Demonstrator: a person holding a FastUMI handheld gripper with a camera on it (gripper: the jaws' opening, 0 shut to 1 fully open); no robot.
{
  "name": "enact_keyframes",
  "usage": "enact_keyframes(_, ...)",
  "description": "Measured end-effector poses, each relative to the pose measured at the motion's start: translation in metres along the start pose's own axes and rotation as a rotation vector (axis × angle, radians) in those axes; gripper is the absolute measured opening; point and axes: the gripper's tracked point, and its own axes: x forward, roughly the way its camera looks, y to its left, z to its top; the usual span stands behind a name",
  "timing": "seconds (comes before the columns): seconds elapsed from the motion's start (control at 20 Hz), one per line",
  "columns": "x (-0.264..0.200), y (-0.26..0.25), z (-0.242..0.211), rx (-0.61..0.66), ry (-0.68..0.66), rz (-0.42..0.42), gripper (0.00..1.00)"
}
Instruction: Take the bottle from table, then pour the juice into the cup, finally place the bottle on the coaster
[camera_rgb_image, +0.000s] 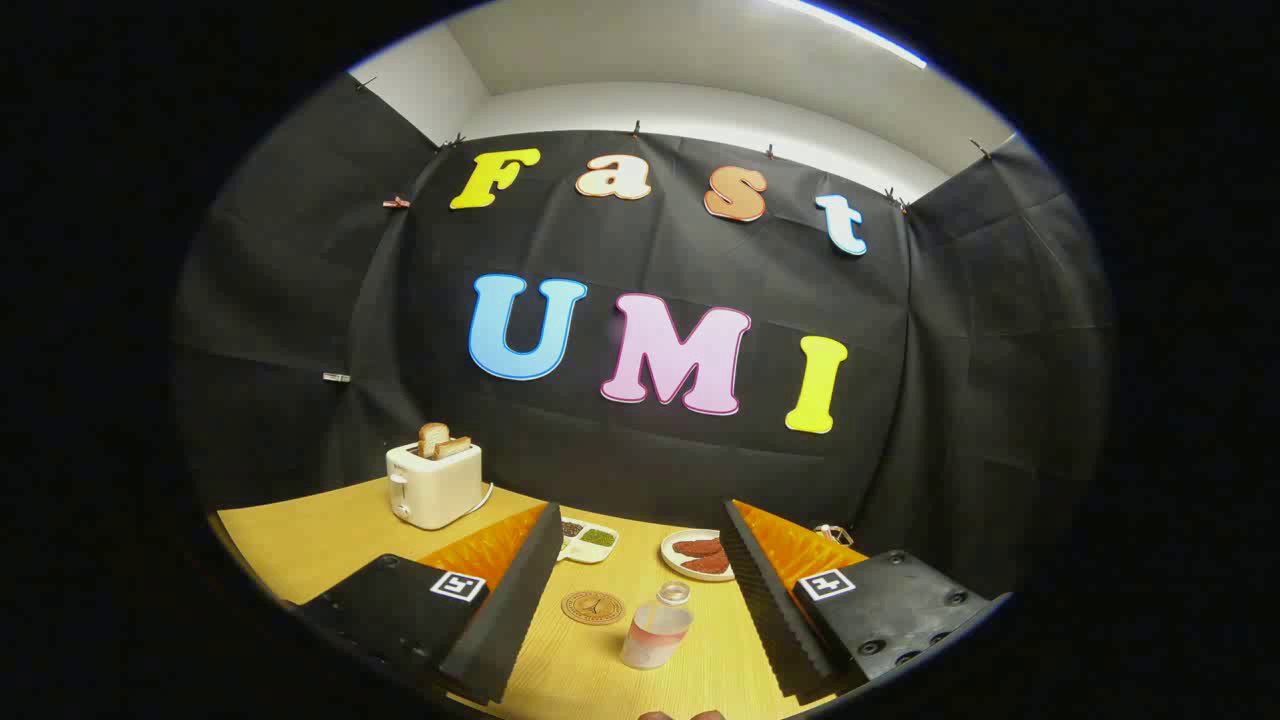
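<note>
We hold the hand-held gripper open astride the bottle, lower centre, ready to grasp; coaster lies alongside.

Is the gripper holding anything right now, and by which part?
Nothing is held. The gripper is open, its fingers wide apart, and the bottle stands untouched on the table between them.
</note>
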Motion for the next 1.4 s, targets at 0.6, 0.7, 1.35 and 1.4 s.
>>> enact_keyframes(0.6,-0.005,0.004,-0.013,0.036,0.035,-0.020,0.97)
enact_keyframes(0.7,-0.003,0.006,-0.014,0.040,0.033,-0.015,0.97)
enact_keyframes(1.35,0.026,-0.018,-0.058,0.030,0.134,-0.025,0.97)
enact_keyframes(1.4,0.032,-0.021,-0.062,0.029,0.137,-0.019,0.97)
